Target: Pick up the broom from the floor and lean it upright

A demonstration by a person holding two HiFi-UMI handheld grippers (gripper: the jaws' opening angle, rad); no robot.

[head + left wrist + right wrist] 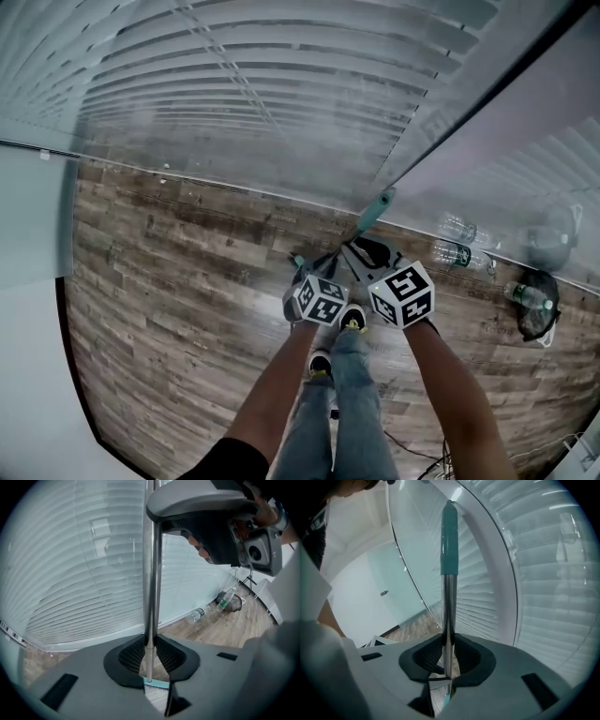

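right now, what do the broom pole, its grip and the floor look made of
The pole: likely metal, polished; silvery with bright streaks along it. The grip: probably plastic or rubber, matte teal, dull sheen. The floor: wood-look planks, maybe laminate; grain and seams show, with a slight gloss.
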